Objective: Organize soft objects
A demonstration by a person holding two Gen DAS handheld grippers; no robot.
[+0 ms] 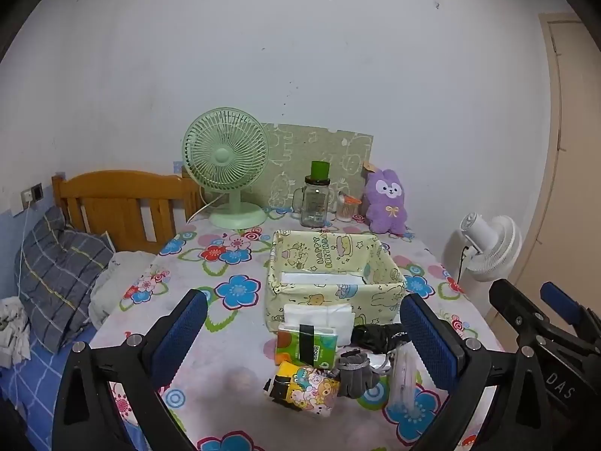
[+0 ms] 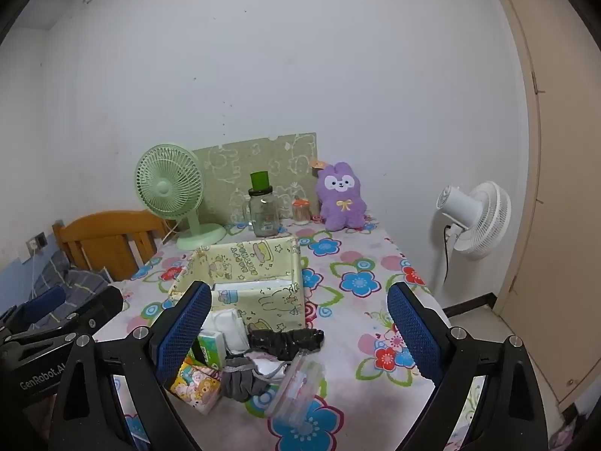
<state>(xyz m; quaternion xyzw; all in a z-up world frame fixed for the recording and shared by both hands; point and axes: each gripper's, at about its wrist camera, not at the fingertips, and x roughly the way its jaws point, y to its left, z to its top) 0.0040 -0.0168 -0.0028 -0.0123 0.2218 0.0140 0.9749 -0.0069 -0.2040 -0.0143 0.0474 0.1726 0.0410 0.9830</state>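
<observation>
Both hand-held grippers hover wide apart and empty over the near edge of the flowered worktop [image 1: 233, 263], the left hand-held gripper [image 1: 304, 334] and the right hand-held gripper [image 2: 300, 334] each framing a loose pile. The pile holds a cartoon-print tissue pack [image 1: 306, 391], a green tissue pack [image 1: 306, 345], grey gloves [image 1: 355, 374], a black fabric piece [image 2: 287, 342] and a clear plastic pouch [image 2: 296, 391]. Just behind stands the open yellow fabric basket [image 1: 334, 297], with a glass jar [image 1: 313, 203], purple plush rabbit [image 1: 387, 203] and green fan [image 1: 225, 176] by the wall.
</observation>
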